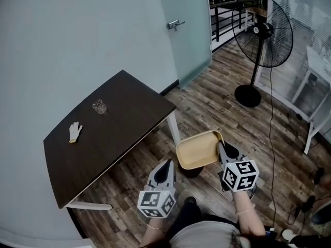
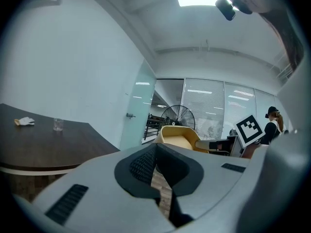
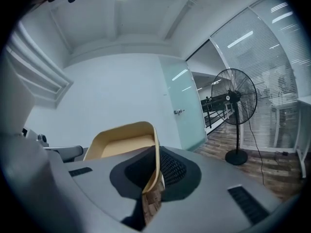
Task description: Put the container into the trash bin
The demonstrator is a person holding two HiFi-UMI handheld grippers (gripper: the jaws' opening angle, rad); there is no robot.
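A shallow yellow container (image 1: 198, 150) hangs tilted over the wooden floor, just off the table's near right corner. My right gripper (image 1: 221, 146) is shut on its right rim. In the right gripper view the rim (image 3: 154, 171) is pinched between the pads and the tray's hollow faces left. A dark round thing (image 1: 192, 172), perhaps the bin, shows under the container and is mostly hidden. My left gripper (image 1: 166, 164) floats left of the container with its jaws together and nothing in them. The left gripper view shows the container (image 2: 177, 136) ahead to the right.
A dark table (image 1: 119, 133) on the left carries a small glass (image 1: 99, 106) and a white glove (image 1: 75, 132). A standing fan (image 1: 258, 40) with a trailing cable is at the right back, a frosted glass door (image 1: 186, 30) lies beyond, and white furniture (image 1: 315, 87) stands at far right.
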